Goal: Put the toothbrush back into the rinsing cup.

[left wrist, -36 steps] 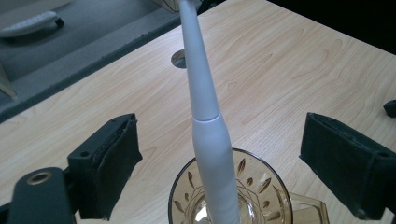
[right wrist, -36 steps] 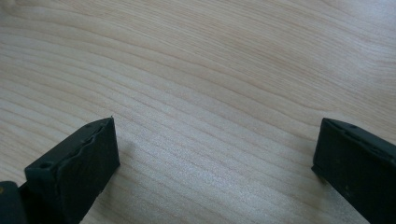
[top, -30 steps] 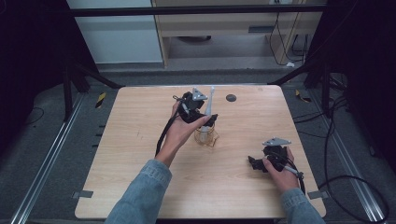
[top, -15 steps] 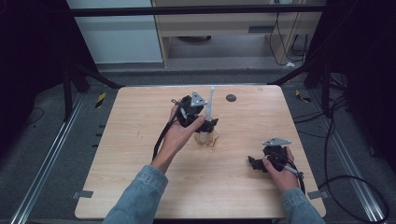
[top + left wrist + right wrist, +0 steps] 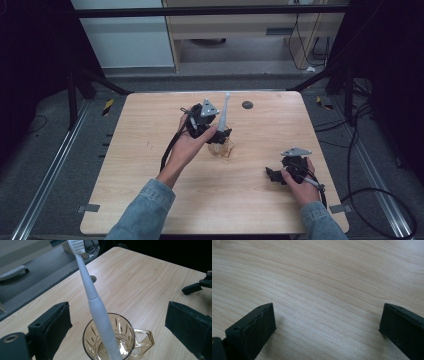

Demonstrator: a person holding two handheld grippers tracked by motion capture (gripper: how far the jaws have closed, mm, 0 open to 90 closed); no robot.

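Toothbrush [image 5: 96,303] and glass mug [image 5: 117,340] sit near the middle of the light wooden table [image 5: 150,200], a little toward its far side. The toothbrush is a pale grey-white electric type: a thicker handle below, a seam, then a slim neck rising to a white bristled head at the top. It stands in the mug, leaning slightly, its lower end inside the glass. The mug is clear amber-tinted glass with cut leaf-like patterning on its wall and a small angular handle on one side.

In the left gripper view, the left gripper [image 5: 117,327] has its jaws spread wide on either side of the mug, touching neither glass nor brush. From the high view, the left hand [image 5: 187,145] holds this gripper just over the mug [image 5: 220,147].

The right gripper [image 5: 327,325] is released too, jaws well apart above bare wood grain. In the high view it rests in the right hand [image 5: 300,177] near the table's right front area, well apart from the mug.
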